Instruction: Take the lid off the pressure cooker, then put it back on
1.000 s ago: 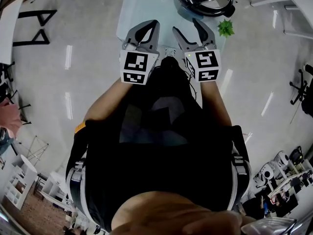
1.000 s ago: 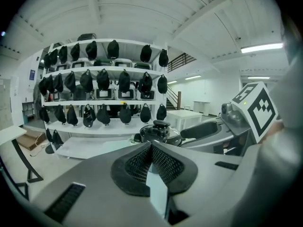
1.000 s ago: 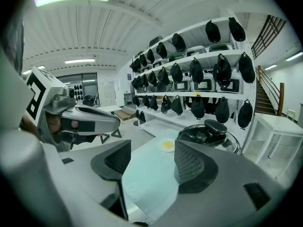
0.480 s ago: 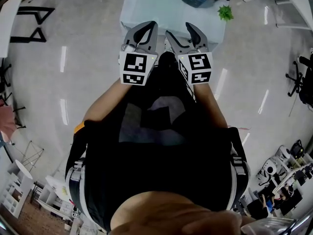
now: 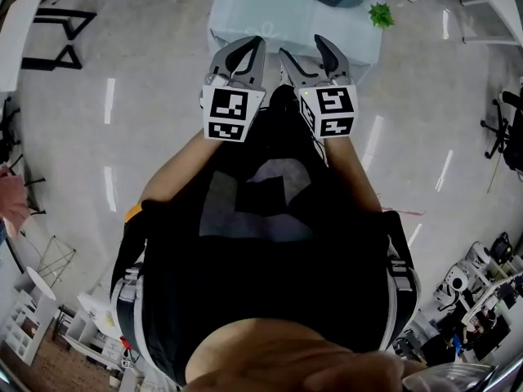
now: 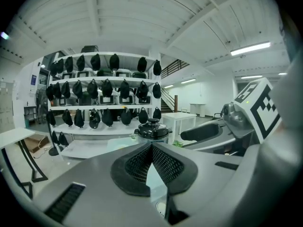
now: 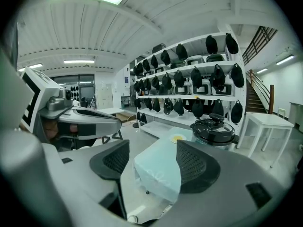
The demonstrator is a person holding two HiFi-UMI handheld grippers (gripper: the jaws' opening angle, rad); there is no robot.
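Right gripper (image 5: 302, 47): jaws have just been opening and now stand spread wide, with nothing between them but a view of table (image 5: 245, 15) and floor. Left gripper (image 5: 255, 42): pads pressed together at the tips, nothing in them. Both are held out in front of the person, side by side, about over the table's near edge.

Change over the last second: table and cooker (image 7: 215, 132) have slid toward the far edge of the head view. The person appears to have stepped back. Cooker stands at the table's far end, near a small plant (image 5: 380, 13), well apart from both grippers. Lid (image 7: 214, 125) is seated on it, knob up.

Reading: no work on the lid at present. Either the job is done or it is not begun. To lift the lid, the person must close in again.
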